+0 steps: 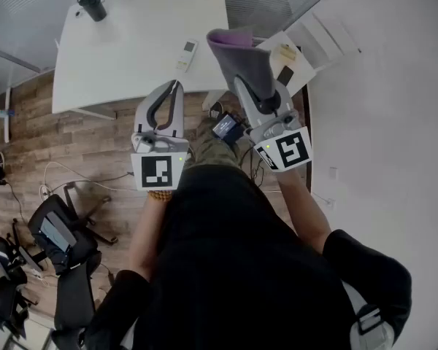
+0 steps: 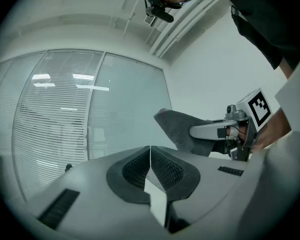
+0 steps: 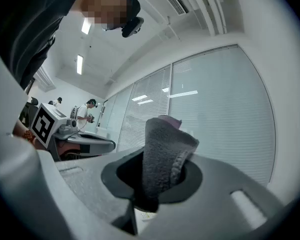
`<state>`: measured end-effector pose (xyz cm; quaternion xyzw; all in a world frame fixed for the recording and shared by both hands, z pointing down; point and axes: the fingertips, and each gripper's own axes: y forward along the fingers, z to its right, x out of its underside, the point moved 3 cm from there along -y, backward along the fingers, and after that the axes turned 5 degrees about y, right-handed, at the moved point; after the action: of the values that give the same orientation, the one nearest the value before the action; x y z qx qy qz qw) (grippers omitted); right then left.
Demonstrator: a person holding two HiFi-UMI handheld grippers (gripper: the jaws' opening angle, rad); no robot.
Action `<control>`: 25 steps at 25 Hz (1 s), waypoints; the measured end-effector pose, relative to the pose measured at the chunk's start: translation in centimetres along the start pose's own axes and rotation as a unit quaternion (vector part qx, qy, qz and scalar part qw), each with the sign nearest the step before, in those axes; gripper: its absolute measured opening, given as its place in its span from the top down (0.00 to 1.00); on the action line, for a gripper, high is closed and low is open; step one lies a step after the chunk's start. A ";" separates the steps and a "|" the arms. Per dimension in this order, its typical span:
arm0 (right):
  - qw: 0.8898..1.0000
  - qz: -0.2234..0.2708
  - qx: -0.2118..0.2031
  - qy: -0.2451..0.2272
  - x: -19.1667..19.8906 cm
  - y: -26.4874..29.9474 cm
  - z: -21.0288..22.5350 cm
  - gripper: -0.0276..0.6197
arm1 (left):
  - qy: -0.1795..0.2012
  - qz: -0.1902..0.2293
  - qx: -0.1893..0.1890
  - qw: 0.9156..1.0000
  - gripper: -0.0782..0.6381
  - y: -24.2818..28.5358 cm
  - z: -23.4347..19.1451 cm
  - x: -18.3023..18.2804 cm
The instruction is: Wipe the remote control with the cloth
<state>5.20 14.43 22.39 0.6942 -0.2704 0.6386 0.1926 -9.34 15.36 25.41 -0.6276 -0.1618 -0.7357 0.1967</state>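
Head view is showing the person facing a white counter (image 1: 124, 57) with a gripper in each hand, both held out in front. The remote control (image 1: 187, 52) is lying on the counter's near right part. It is small and pale against the top, so its buttons are hard to make out, and neither gripper is touching it.

The right gripper (image 1: 241, 71) is clamping the grey cloth (image 1: 233, 46) between its jaws. The cloth is standing up out of them and covering their tips, with a purplish edge peeking out at its top. In the right gripper view the cloth is filling the gap between the jaws and blocking whatever lies straight beyond.

The left gripper (image 1: 175, 86) is carrying nothing: in the left gripper view its jaws are meeting along a thin line. It is hanging just beside the right gripper, apart from it.

A dark cup (image 1: 92, 4) is standing near the counter's far left corner. At the far edge the frame is cutting something off, and too little is showing to name it. The person's dark top is covering the lower middle of the head view. Office chairs (image 1: 55, 232) are sitting on the wood floor (image 1: 95, 152) at the left, partly cropped.
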 end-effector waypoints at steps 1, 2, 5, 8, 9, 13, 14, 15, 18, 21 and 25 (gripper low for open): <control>1.000 0.000 0.002 0.000 0.1 0.0 0.1 0.87 | 0.002 -0.002 0.000 1.000 0.88 0.0 -0.1 0.2; 1.000 -0.001 0.004 0.001 0.3 0.1 0.1 0.87 | 0.004 -0.004 0.000 1.000 0.88 0.1 -0.2 0.3; 1.000 0.001 0.003 0.008 0.3 0.0 0.2 0.87 | 0.009 -0.002 -0.002 1.000 0.88 0.2 -0.4 0.3; 1.000 0.001 0.002 0.008 0.1 0.0 0.7 0.85 | 0.013 -0.001 -0.004 1.000 0.88 0.4 -0.5 0.2; 1.000 -0.001 0.009 0.004 0.1 0.1 1.0 0.85 | 0.015 0.000 -0.005 1.000 0.88 0.4 -0.6 0.2; 0.999 -0.009 0.031 0.002 0.0 0.3 2.1 0.85 | 0.013 0.001 -0.013 1.000 0.87 0.8 -1.3 0.3; 0.999 -0.012 0.031 0.001 -0.1 0.4 2.3 0.85 | 0.012 0.000 -0.014 1.000 0.87 1.0 -1.4 0.3; 0.999 -0.013 0.029 -0.001 -0.2 0.5 2.5 0.85 | 0.011 -0.001 -0.014 1.000 0.87 1.3 -1.5 0.3; 1.000 -0.016 0.025 -0.007 -0.5 1.0 3.4 0.85 | 0.008 -0.001 -0.014 1.000 0.87 2.2 -1.5 0.3; 1.000 -0.016 0.026 -0.003 -0.7 1.7 4.4 0.85 | 0.004 -0.010 -0.015 1.000 0.87 2.7 -1.6 0.7; 1.000 -0.019 0.018 0.001 -0.3 3.5 5.6 0.85 | 0.003 -0.024 -0.020 0.999 0.86 3.9 -2.2 1.7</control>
<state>7.44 8.30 21.25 0.7021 -0.2454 0.6403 0.1920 -9.58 10.71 26.71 -0.6253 -0.1615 -0.7451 0.1664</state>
